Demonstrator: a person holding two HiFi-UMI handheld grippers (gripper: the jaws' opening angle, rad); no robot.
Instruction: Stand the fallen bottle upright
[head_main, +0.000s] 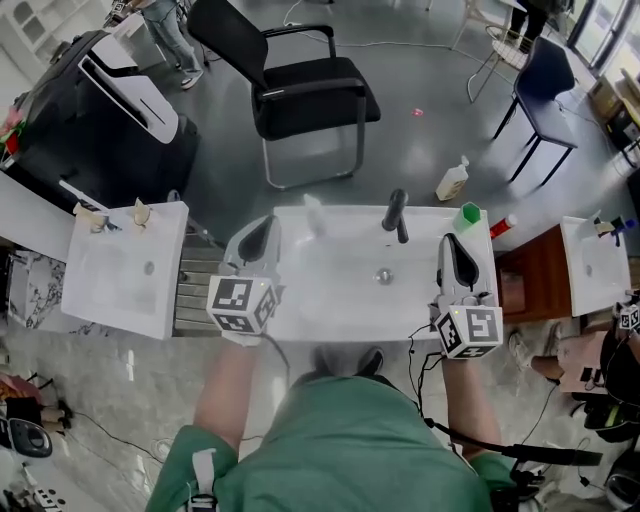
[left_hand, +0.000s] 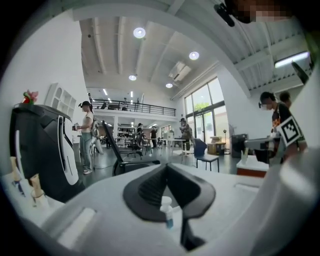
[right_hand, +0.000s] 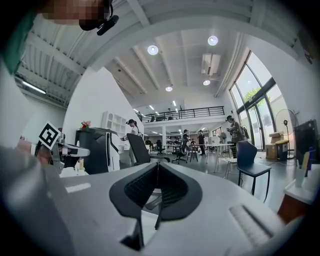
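Bottle (head_main: 313, 216) upright on sink (head_main: 335, 285), beside closed left tool (head_main: 264, 228)

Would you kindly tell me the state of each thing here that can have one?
clear bottle: standing upright near the back edge of the basin, not held.
left gripper: shut, nothing between its jaws.
right gripper: shut, nothing between its jaws.
faucet: no water seen running.

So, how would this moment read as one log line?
bottle upright on sink | left tool shut, empty | right tool shut, empty
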